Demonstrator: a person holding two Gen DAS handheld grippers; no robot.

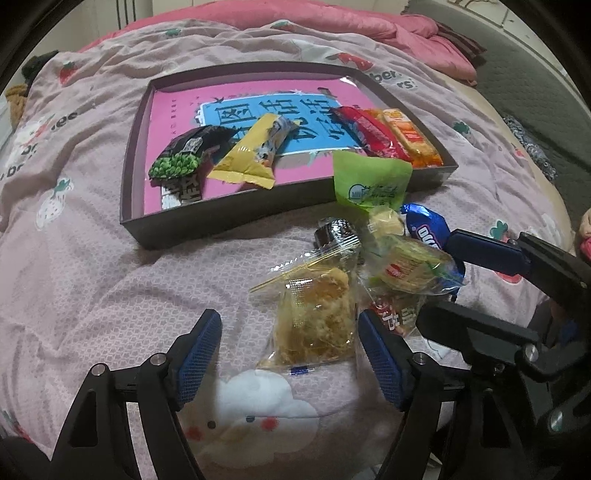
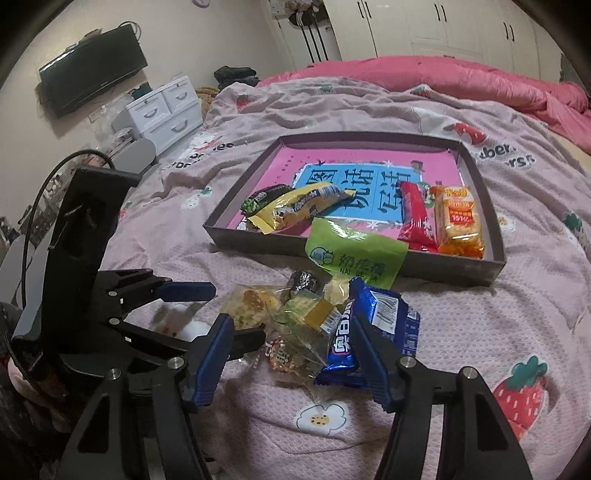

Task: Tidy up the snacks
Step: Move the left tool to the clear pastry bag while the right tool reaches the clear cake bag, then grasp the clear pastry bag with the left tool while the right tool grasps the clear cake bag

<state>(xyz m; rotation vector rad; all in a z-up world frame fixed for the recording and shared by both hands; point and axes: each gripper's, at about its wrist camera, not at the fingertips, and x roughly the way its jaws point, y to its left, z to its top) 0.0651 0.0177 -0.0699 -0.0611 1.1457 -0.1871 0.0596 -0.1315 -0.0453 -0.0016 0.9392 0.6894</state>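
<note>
A dark shallow box (image 1: 192, 221) (image 2: 354, 253) with a pink and blue bottom lies on the bed. It holds a green-pea pack (image 1: 184, 158), a yellow pack (image 1: 255, 147) (image 2: 299, 210), a red pack (image 1: 369, 133) (image 2: 415, 214) and an orange pack (image 1: 410, 136) (image 2: 460, 221). A loose pile lies in front of it: a green packet (image 1: 369, 181) (image 2: 351, 251), a clear-wrapped pastry (image 1: 317, 317) (image 2: 247, 302), a blue packet (image 1: 428, 229) (image 2: 373, 332) and small wrapped sweets. My left gripper (image 1: 288, 350) (image 2: 218, 306) is open around the pastry. My right gripper (image 2: 291, 358) (image 1: 439, 277) is open over the pile's near side.
The bed has a pink strawberry-print cover (image 1: 92, 277) (image 2: 517, 314) and a bunched pink quilt (image 2: 443, 77) at the back. White drawers (image 2: 162, 110) and a wall television (image 2: 92, 70) stand left of the bed. Wardrobes (image 2: 424, 26) are behind.
</note>
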